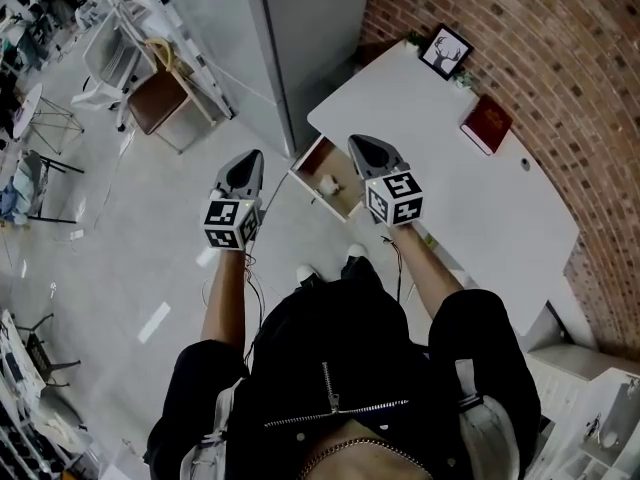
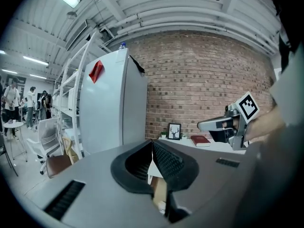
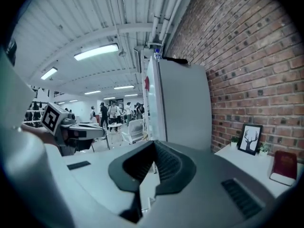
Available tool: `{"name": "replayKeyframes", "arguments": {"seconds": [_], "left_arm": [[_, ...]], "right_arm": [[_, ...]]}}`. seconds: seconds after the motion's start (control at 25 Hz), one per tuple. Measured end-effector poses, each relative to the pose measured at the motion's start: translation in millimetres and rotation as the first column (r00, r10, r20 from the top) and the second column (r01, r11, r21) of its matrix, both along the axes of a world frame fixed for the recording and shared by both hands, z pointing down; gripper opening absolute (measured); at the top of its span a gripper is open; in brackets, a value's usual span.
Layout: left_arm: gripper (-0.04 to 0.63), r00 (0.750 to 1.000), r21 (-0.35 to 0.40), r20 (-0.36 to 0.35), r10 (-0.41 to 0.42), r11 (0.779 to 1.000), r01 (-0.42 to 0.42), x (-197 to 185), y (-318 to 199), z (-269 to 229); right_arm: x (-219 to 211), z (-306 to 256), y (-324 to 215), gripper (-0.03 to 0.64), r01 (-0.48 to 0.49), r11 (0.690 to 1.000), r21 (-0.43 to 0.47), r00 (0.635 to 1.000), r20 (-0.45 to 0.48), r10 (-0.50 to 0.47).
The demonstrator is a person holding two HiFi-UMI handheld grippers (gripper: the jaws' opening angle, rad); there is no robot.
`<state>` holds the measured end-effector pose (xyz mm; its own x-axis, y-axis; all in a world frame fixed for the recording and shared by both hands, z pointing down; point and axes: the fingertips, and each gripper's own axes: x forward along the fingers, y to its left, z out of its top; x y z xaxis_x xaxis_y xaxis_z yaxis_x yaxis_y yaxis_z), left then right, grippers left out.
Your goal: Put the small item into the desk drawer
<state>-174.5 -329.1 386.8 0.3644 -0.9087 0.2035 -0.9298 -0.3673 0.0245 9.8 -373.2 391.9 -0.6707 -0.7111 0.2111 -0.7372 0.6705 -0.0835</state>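
1. Your left gripper (image 1: 251, 158) is fully closed. In the left gripper view its two ribbed pads (image 2: 164, 158) meet at the tip, with nothing between them.
2. Your right gripper (image 1: 360, 145) is closed too and holds nothing. The right gripper view shows its pads pressed together.
3. You hold both grippers up in front of you, side by side and apart, pointing roughly level toward the brick wall (image 1: 560, 58).
4. The desk drawer (image 1: 307, 158) stands pulled open at the near end of the white desk (image 1: 450, 188). In the head view it lies between the two grippers.
5. The small item (image 1: 325, 181), a pale lump, lies inside the drawer on its wooden bottom. Neither gripper touches it.
6. A framed deer picture (image 1: 445, 51) and a red book (image 1: 487, 124) sit on the desk by the wall. A tall grey cabinet (image 1: 300, 28) stands beside the desk.
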Motion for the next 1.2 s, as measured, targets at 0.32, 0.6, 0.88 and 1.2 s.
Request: {"name": "replayKeyframes", "arguments": {"seconds": [0.32, 0.6, 0.88, 1.2], "left_arm": [[0.021, 1.000, 0.021, -0.003, 0.007, 1.000, -0.006, -6, 6, -6], [0.021, 1.000, 0.021, -0.006, 0.012, 1.000, -0.012, -11, 9, -5], [0.021, 1.000, 0.014, -0.016, 0.015, 1.000, -0.015, -15, 9, -1], [0.021, 1.000, 0.027, -0.017, 0.021, 0.999, -0.021, -17, 5, -3]], "right_arm": [[10, -20, 11, 0.003, -0.056, 0.997, 0.055, 0.998, 0.034, 0.054], [7, -15, 14, 0.003, -0.049, 0.997, 0.053, 0.999, 0.021, 0.048], [-1, -15, 15, 0.005, -0.045, 0.997, 0.058, 0.999, 0.024, 0.044], [-6, -14, 14, 0.005, -0.038, 0.997, 0.069, 0.999, 0.034, 0.035]]}}
